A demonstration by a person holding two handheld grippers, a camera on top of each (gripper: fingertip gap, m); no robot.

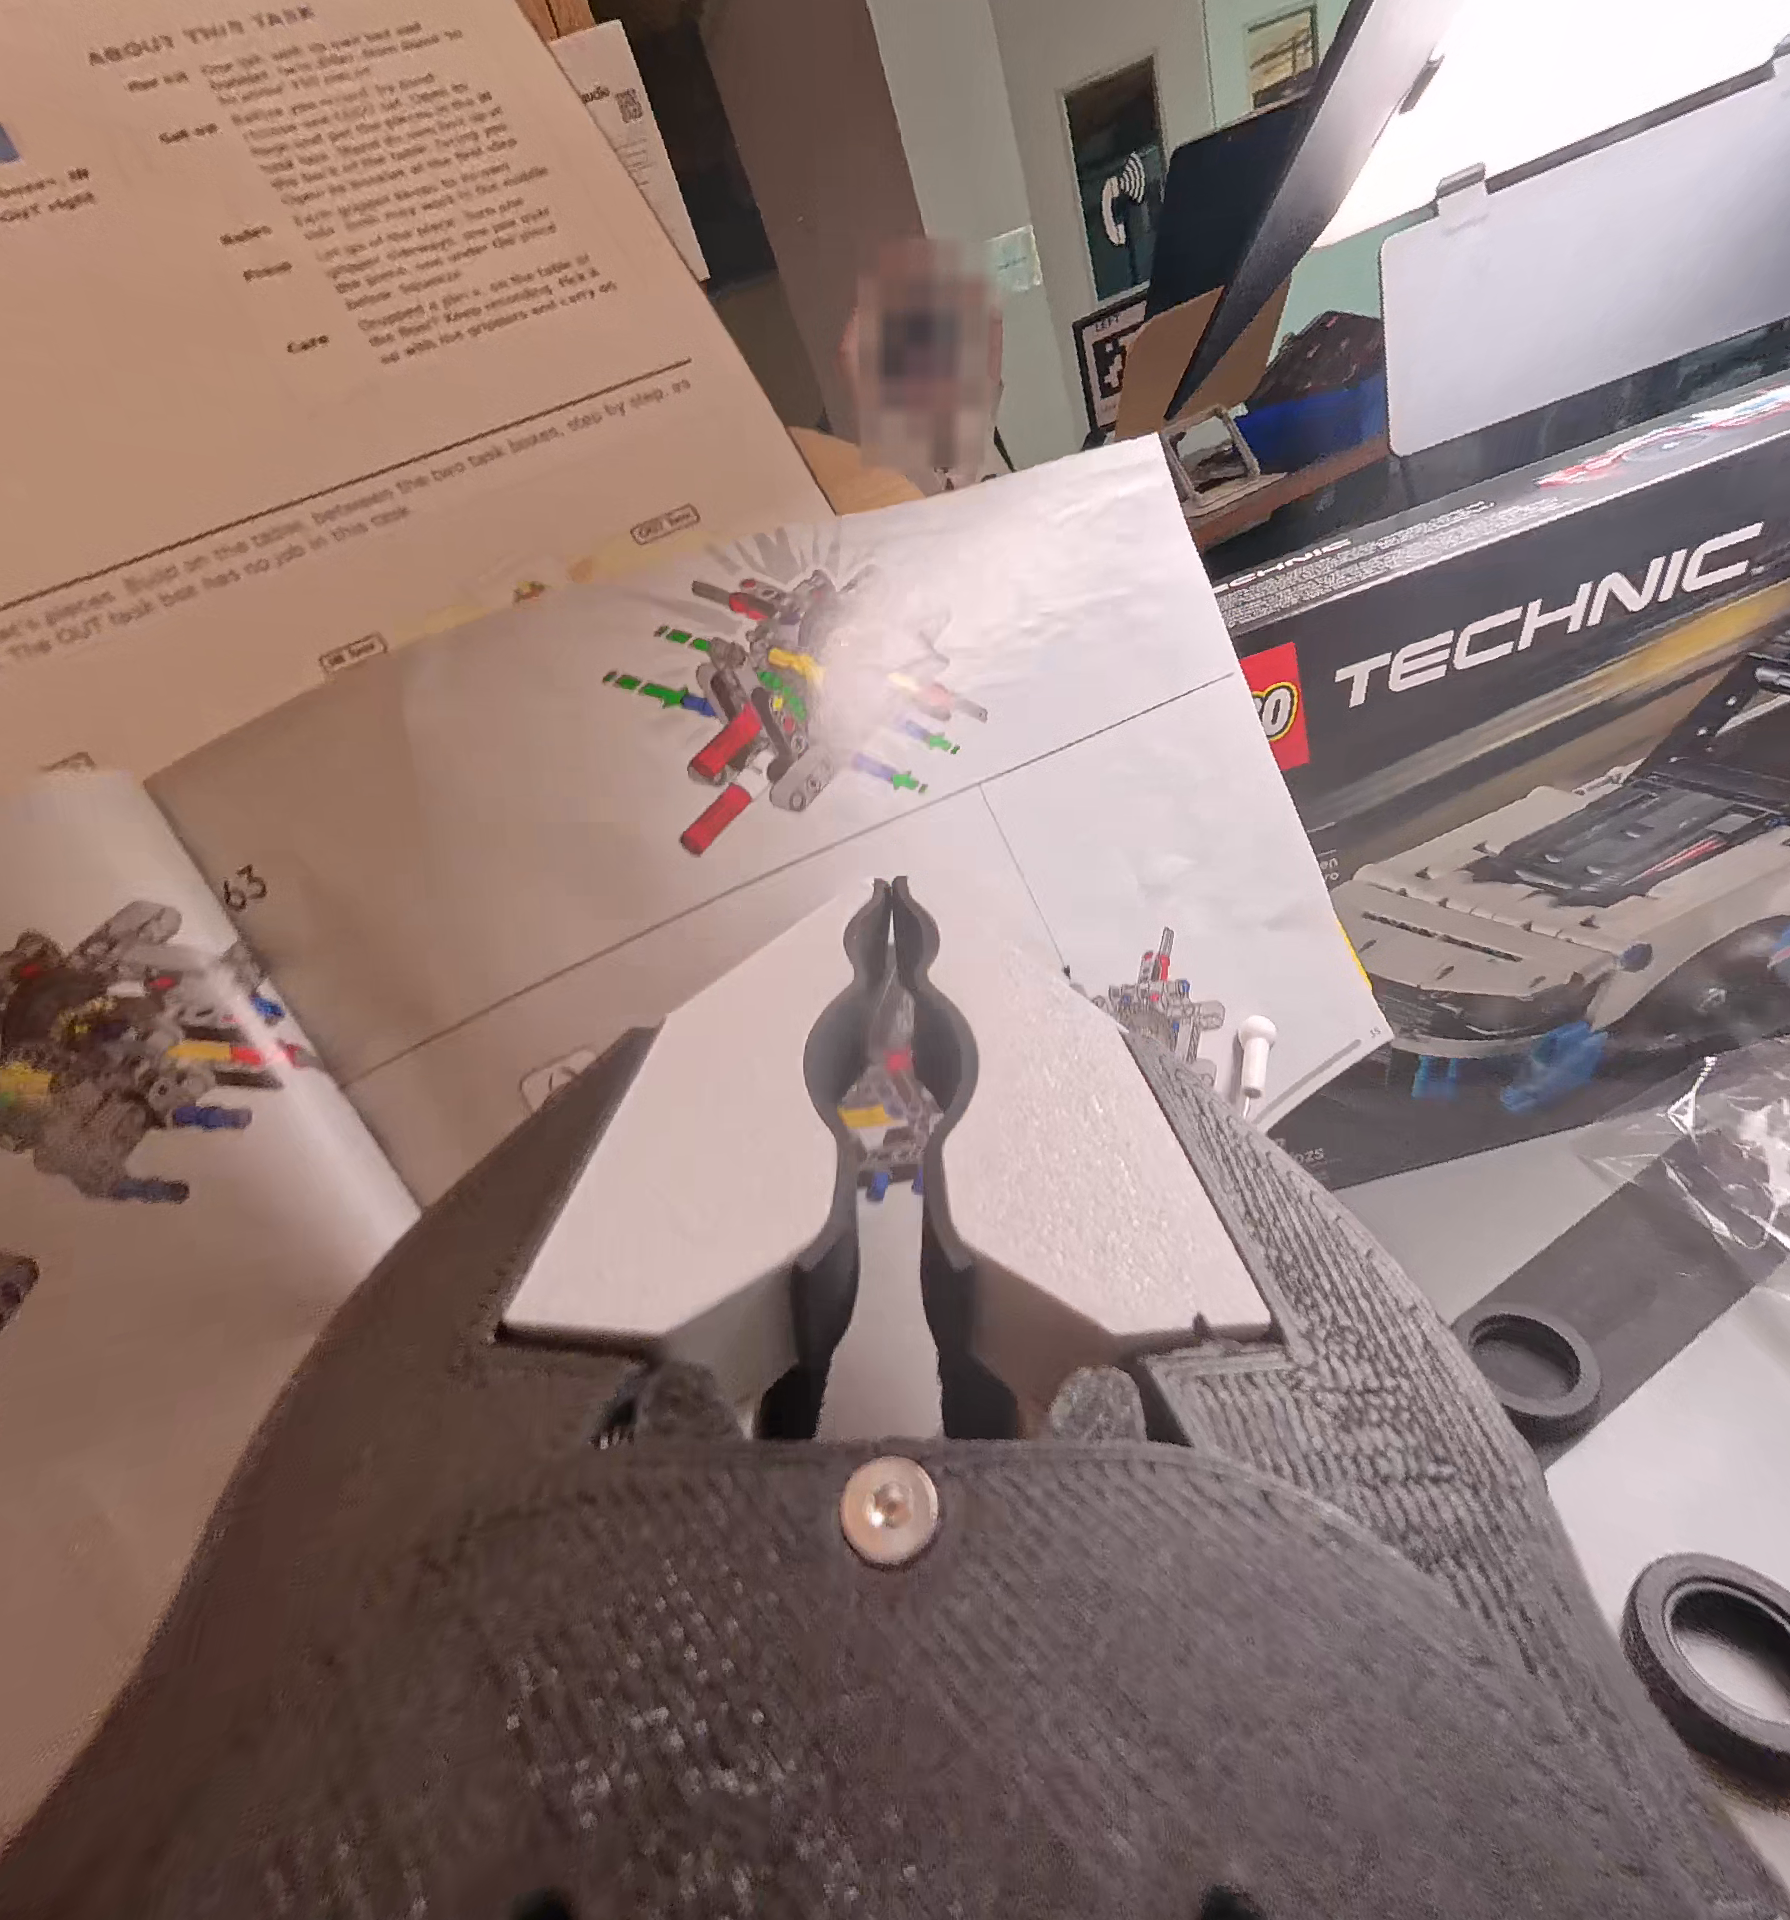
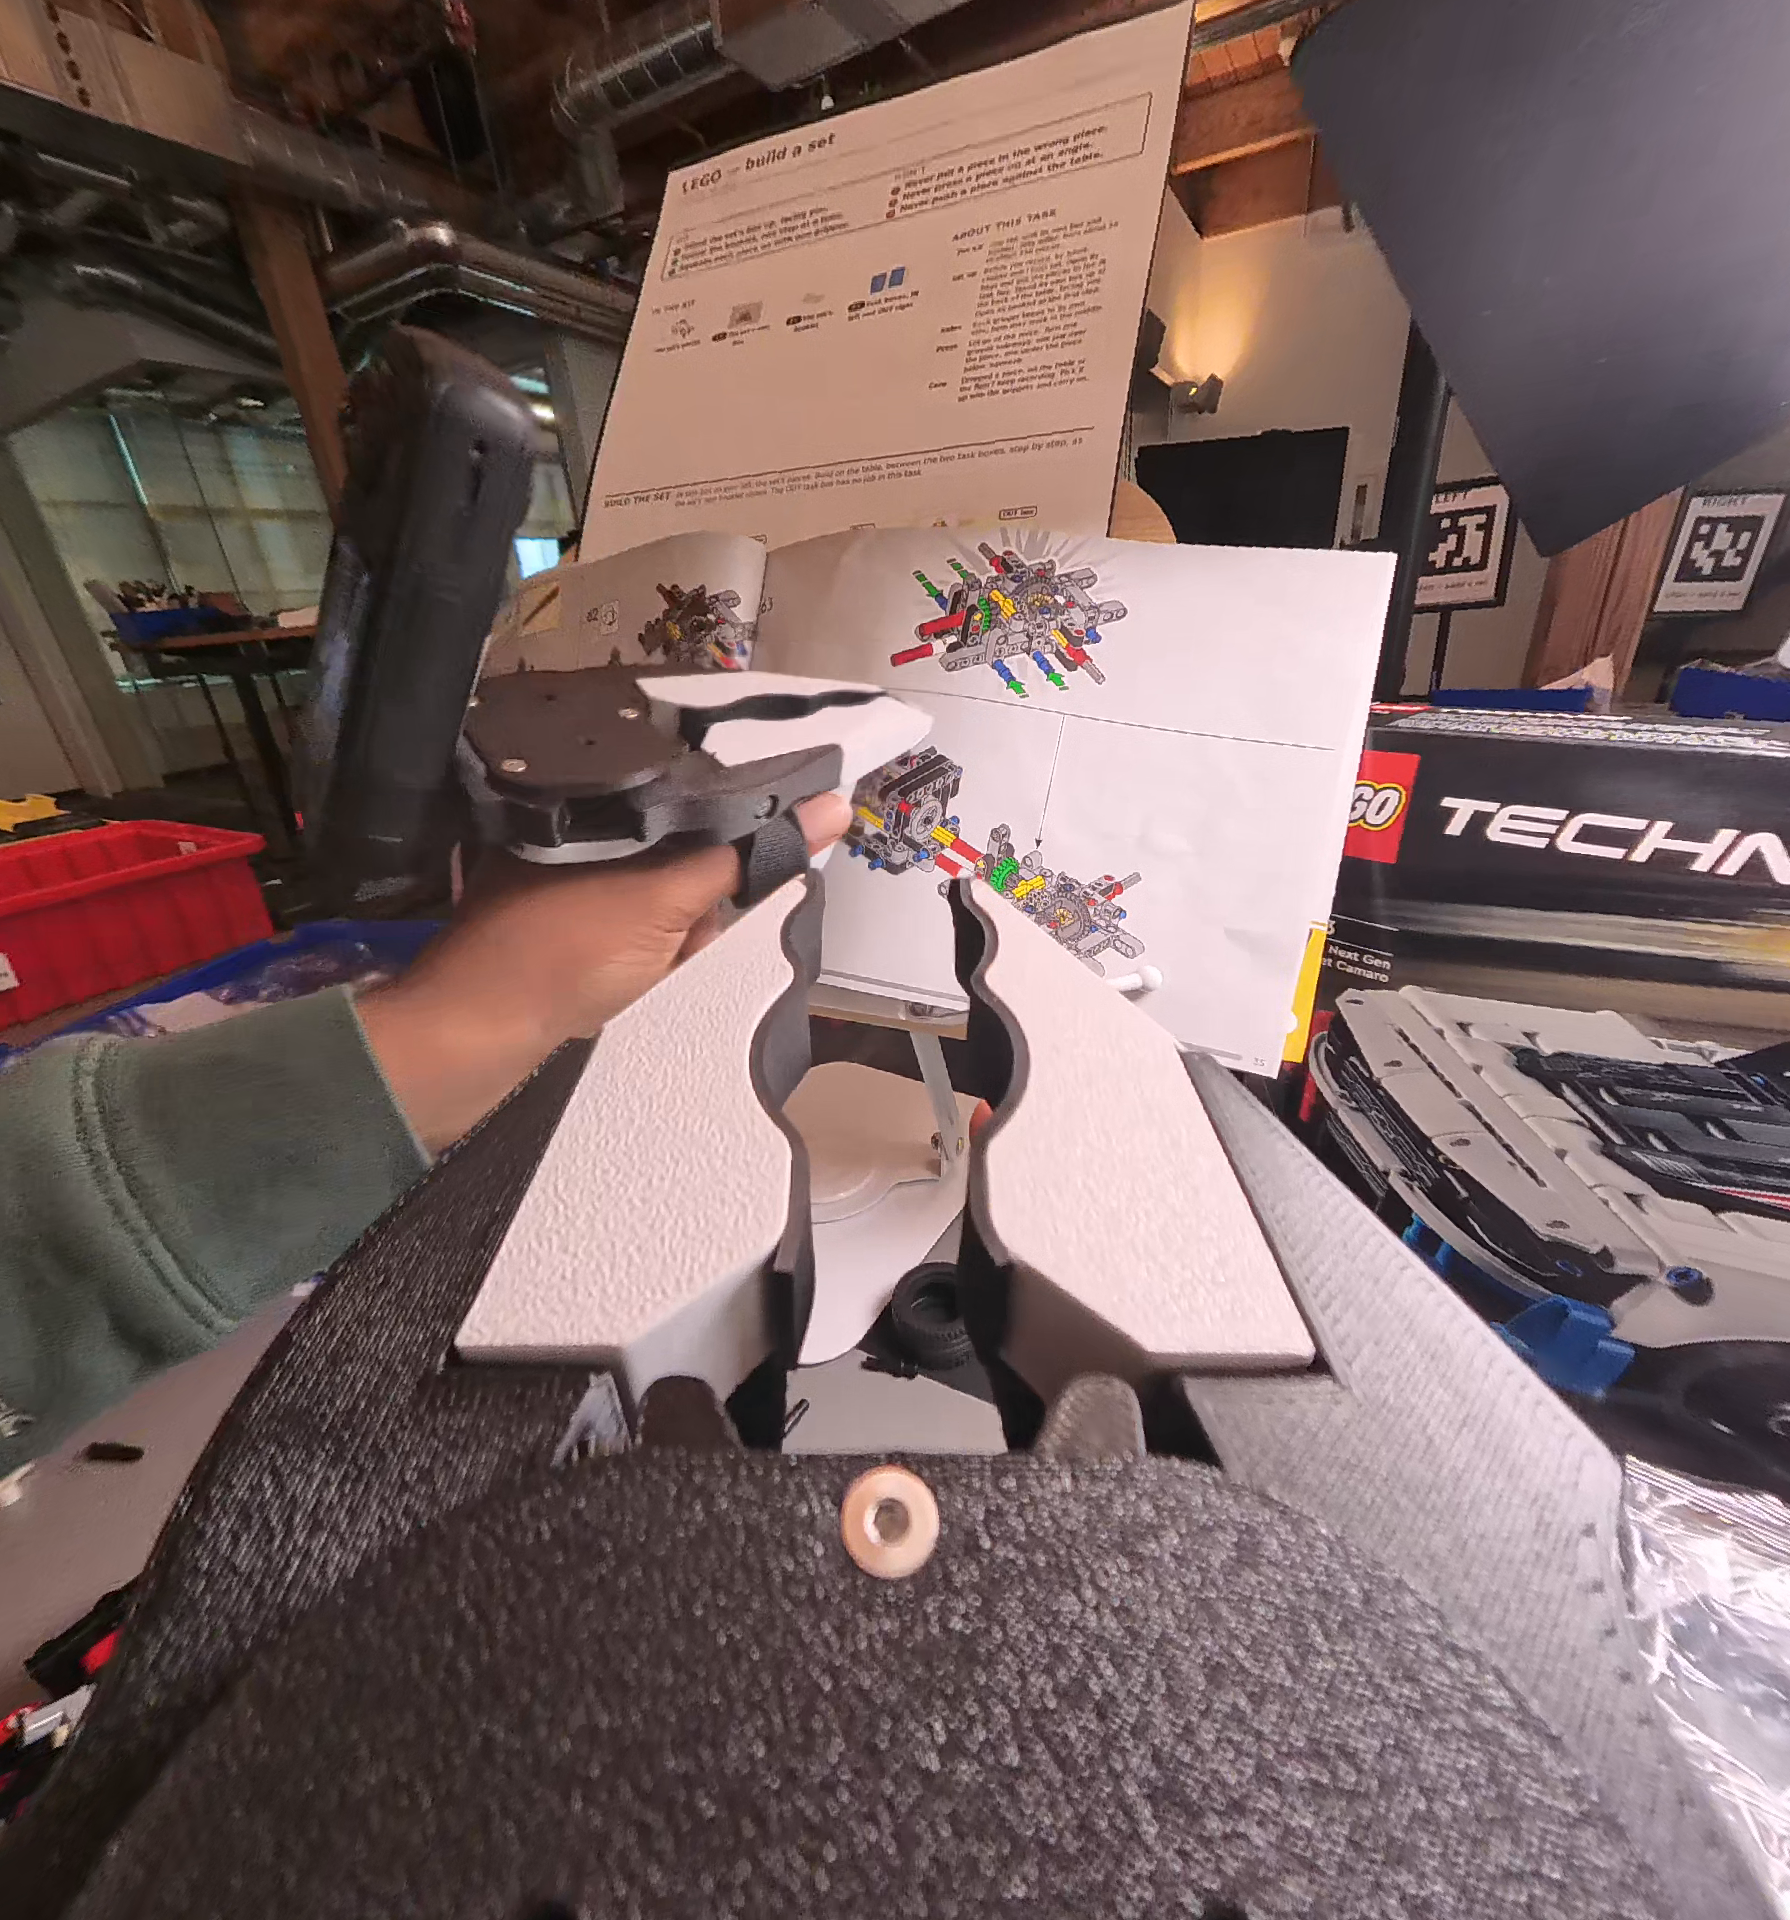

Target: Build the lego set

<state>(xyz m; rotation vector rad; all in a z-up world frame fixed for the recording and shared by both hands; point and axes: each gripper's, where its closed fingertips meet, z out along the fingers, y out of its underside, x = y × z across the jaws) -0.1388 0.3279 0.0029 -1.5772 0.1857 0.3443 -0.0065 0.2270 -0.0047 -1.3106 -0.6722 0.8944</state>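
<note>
The left gripper is clamped on a small grey, knobbly brick assembly, held up before the glossy open instruction booklet. The right gripper has its textured white fingers apart, empty. A red plastic bin sits far left, contents hidden

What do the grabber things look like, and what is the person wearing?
Each gripper has two white, bumpy-textured fingers with wavy black inner edges, on a rough black printed body with a round silver screw in the middle. The left gripper has a flat round black plate and a tall dark handle behind. A black strap loops over one finger of the hand. The sleeve is green.
</note>
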